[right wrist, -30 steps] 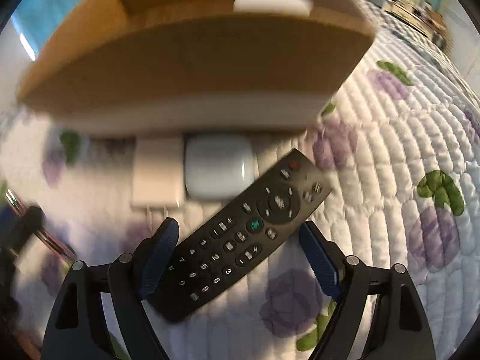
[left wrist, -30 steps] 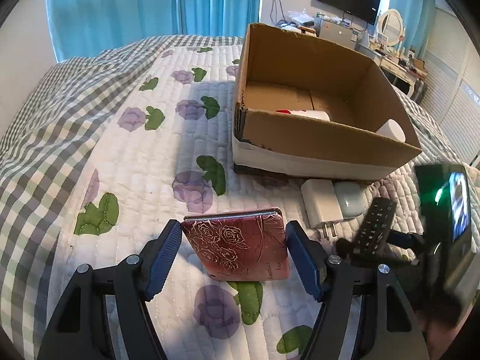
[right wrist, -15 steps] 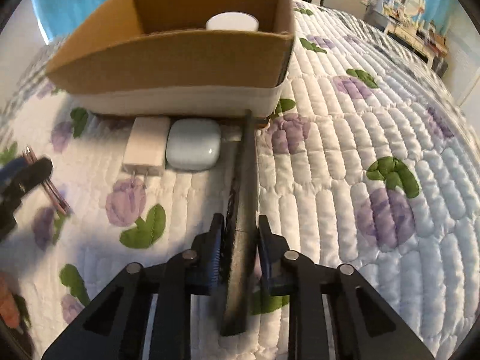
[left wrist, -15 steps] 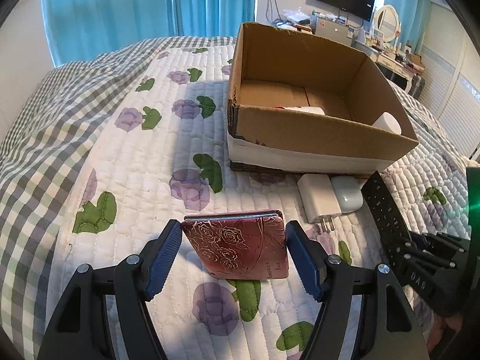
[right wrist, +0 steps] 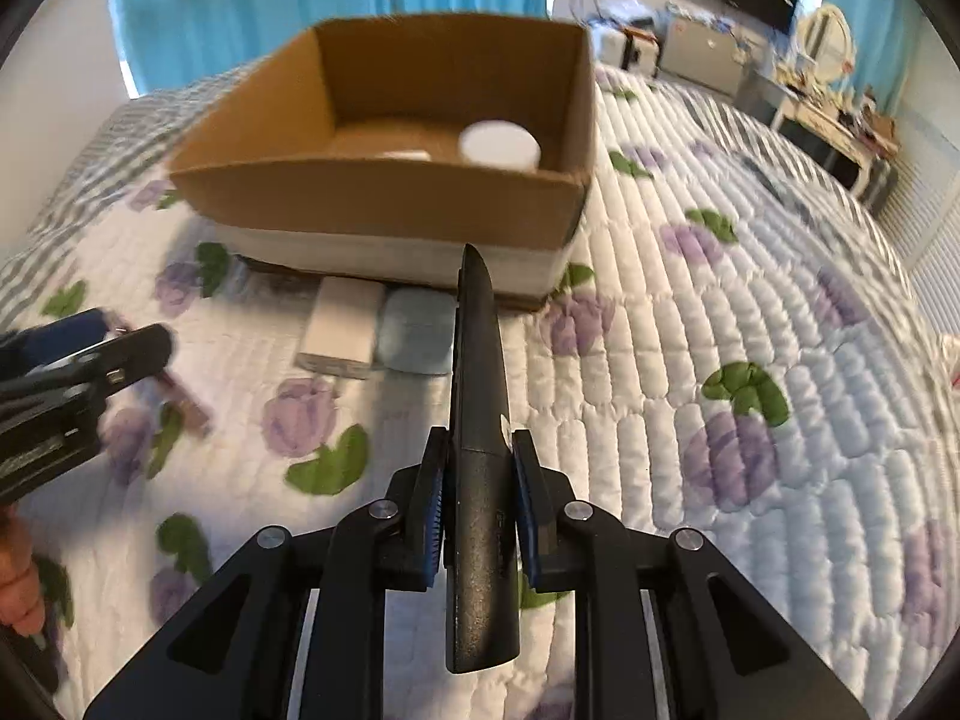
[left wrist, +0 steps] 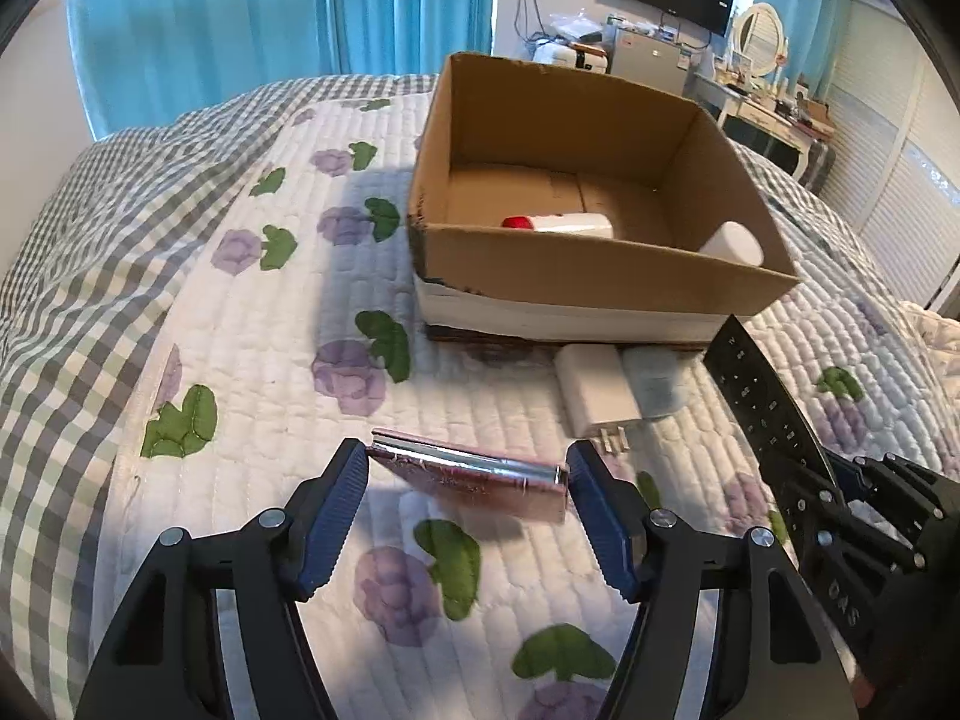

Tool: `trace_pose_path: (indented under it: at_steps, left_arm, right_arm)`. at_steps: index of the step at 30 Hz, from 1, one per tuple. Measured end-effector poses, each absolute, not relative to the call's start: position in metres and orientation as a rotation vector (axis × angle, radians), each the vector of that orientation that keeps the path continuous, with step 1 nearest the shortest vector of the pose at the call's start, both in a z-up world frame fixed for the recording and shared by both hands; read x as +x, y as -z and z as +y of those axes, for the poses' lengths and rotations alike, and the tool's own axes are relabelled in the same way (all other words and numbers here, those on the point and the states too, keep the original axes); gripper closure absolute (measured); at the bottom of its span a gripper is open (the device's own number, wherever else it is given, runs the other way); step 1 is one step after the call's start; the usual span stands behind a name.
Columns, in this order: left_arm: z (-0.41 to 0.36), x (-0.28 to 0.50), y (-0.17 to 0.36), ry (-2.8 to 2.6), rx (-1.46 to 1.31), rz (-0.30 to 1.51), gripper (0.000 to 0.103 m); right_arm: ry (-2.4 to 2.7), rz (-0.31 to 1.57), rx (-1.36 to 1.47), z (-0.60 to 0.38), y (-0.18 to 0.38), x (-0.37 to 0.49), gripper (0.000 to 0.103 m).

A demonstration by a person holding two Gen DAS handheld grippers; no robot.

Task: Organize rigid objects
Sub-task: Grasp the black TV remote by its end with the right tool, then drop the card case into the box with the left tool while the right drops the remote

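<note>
My left gripper [left wrist: 468, 480] is shut on a red rose-patterned flat case [left wrist: 474, 474], held edge-on just above the quilt. My right gripper [right wrist: 477, 480] is shut on a black remote control [right wrist: 480, 420], held on edge and pointing at the cardboard box [right wrist: 384, 204]. The remote [left wrist: 762, 402] also shows at the right of the left wrist view. The box [left wrist: 600, 276] holds a white bottle with a red cap [left wrist: 558, 223] and a white cylinder [left wrist: 732, 243].
A white charger plug [left wrist: 594, 390] and a pale blue earbud case [left wrist: 654, 381] lie on the floral quilt against the box's near wall. A checked blanket [left wrist: 90, 210] covers the bed's left side. A desk and TV stand at the far right.
My left gripper has lifted the red case off the quilt, tilting it edge-on. My right gripper closed on the remote, turned it on edge and raised it toward the box.
</note>
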State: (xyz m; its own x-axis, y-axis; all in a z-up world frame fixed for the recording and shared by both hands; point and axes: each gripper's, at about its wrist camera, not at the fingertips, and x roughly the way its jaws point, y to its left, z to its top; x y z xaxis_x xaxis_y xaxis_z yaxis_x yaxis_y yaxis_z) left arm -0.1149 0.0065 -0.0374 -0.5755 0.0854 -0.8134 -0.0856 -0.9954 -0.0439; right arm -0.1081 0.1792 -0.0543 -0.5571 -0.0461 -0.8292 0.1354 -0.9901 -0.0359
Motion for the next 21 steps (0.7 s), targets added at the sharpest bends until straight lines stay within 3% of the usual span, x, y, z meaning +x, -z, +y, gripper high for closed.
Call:
trace_pose_path:
  at_steps: [11, 21]
  left_arm:
    - [0.024, -0.103, -0.025, -2.724, -1.282, 0.018, 0.035]
    - [0.036, -0.157, -0.080, -2.767, -1.189, 0.059, 0.035]
  right_arm:
    - [2.666, 0.068, 1.215, 0.188, -0.008, -0.100, 0.084]
    - [2.673, 0.093, 1.031, 0.190, -0.078, -0.145, 0.084]
